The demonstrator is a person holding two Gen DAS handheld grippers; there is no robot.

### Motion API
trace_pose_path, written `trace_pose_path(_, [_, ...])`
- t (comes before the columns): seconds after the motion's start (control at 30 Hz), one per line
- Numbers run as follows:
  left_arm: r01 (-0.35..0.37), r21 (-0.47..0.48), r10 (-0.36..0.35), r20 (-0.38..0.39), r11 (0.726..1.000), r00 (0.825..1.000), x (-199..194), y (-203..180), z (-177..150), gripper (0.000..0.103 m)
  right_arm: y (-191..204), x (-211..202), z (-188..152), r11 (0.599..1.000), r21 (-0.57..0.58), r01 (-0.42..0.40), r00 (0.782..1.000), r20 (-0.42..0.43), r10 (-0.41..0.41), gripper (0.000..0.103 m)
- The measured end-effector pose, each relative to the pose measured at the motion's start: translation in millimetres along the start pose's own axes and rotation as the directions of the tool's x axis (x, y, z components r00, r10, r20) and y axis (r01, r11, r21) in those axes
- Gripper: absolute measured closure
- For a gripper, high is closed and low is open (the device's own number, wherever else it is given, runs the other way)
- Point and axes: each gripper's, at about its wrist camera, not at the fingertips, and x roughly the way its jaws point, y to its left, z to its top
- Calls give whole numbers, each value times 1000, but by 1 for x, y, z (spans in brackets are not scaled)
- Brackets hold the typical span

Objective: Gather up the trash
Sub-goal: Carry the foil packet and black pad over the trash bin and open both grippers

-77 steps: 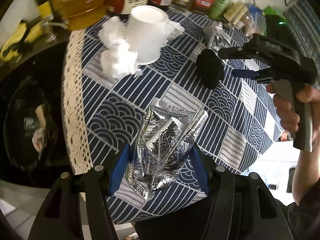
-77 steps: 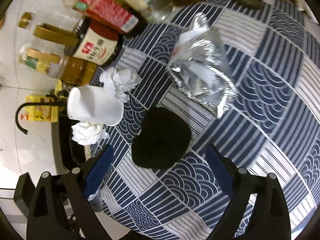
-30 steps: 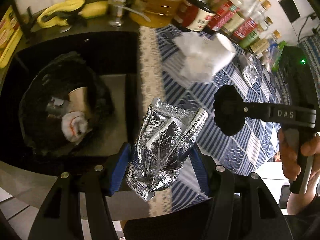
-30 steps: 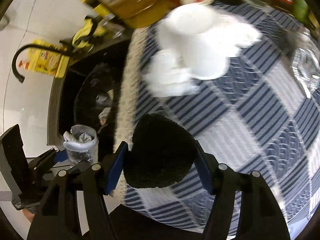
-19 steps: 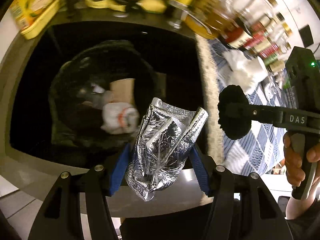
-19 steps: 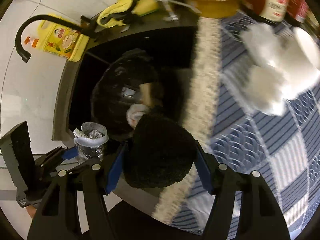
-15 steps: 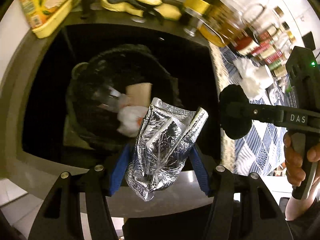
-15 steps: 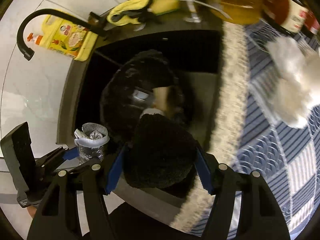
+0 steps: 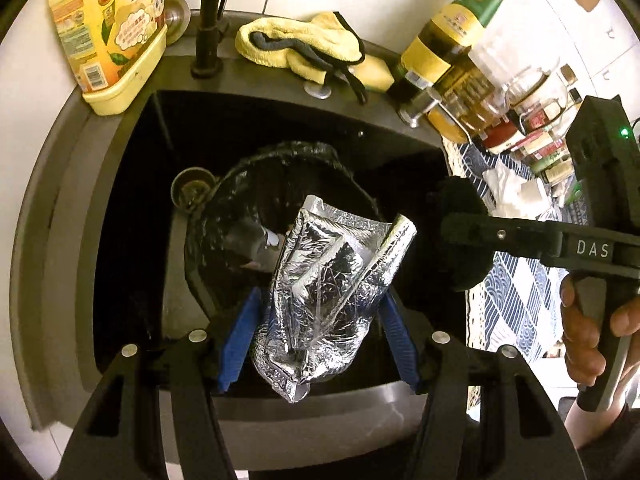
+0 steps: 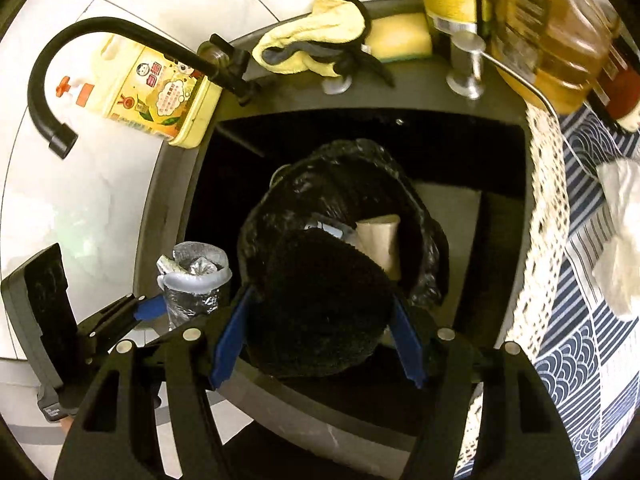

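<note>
Grippers now over black-lined trash bin [image 9: 280,184] instead of tablecloth, left [image 9: 320,340] pinching foil pouch [image 9: 332,288], right [image 10: 316,344] clamping black scrubber [image 10: 320,312]; ready to drop

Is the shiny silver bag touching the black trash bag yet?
Apart. The left wrist view shows the silver bag held up in the left tongs, hanging above the trash bag.

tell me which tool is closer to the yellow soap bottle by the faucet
Left. The left tool, gripping the foil pouch, is on the bottle's side of the sink. The right tool, holding the black fuzzy lump, is toward the tablecloth side.
</note>
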Motion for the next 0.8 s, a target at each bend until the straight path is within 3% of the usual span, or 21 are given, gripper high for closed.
trace_pose_path(0.3, [43,-19,-44,-30,999,999,19,13,19,42,11,19,30,1000,10,0,1000,-21,0,36])
trace_pose_path(0.4, [25,-32,-28,-83,999,996,31,18,21,35,7,25,36,999,34,-22,999,-33,23,18])
trace_pose_path(0.53, [33,-77,-42,-110,996,993,41,27,20,35,2,27,36,999,53,-5,999,-33,6,17])
trace_pose_path(0.8, [22,-58,-29,-122,998,992,41,23,13,35,-4,22,26,998,62,-1,1000,-24,3,17])
